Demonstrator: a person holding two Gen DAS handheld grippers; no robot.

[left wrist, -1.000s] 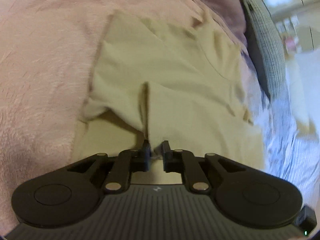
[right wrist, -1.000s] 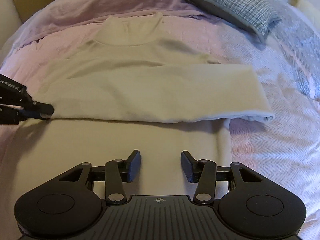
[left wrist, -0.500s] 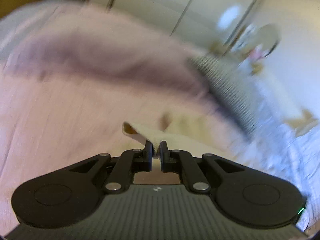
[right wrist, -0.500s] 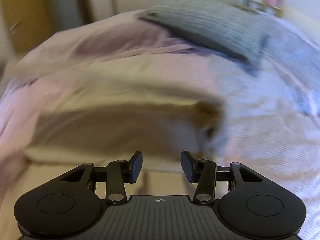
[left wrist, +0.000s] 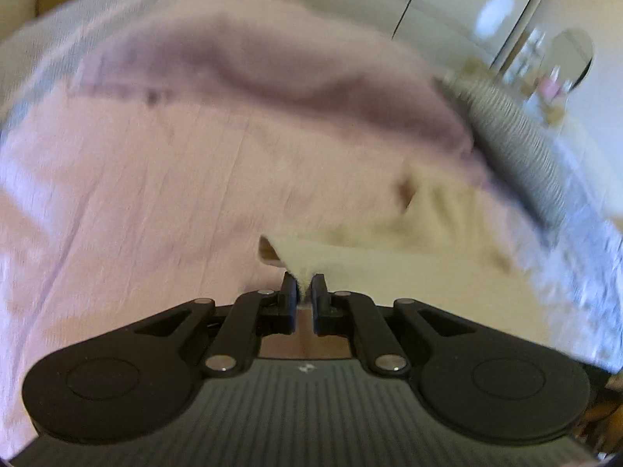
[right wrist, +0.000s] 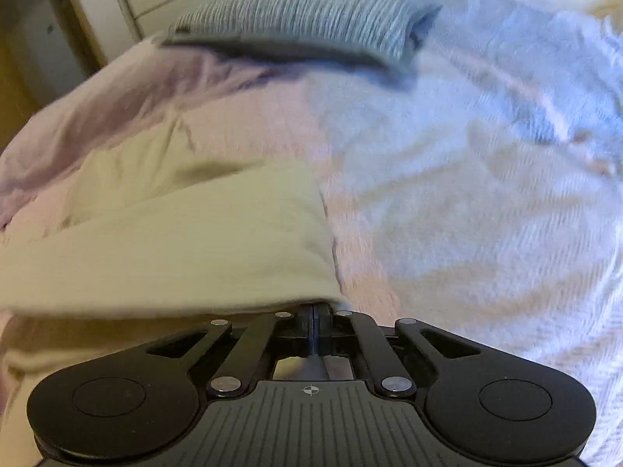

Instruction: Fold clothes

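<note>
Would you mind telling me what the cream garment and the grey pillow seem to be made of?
The cream garment looks like soft, matte knit fabric, perhaps cotton: it drapes and creases limply. The grey pillow appears to have a woven cover with a fine pale pattern; motion blur hides the weave.

A second ago the right claw [right wrist: 314, 313] was held open above the flat cream garment [right wrist: 202, 241]; its jaws have just been closing and are now pressed together, with a fold of the garment's edge lying over their tips. Whether cloth is pinched there cannot be told. The garment, earlier spread flat ahead of that claw, is now seen doubled over ahead and to its left. A corner of the garment has been lifted off the bed [left wrist: 128, 194] by the left claw [left wrist: 305, 286].
</note>
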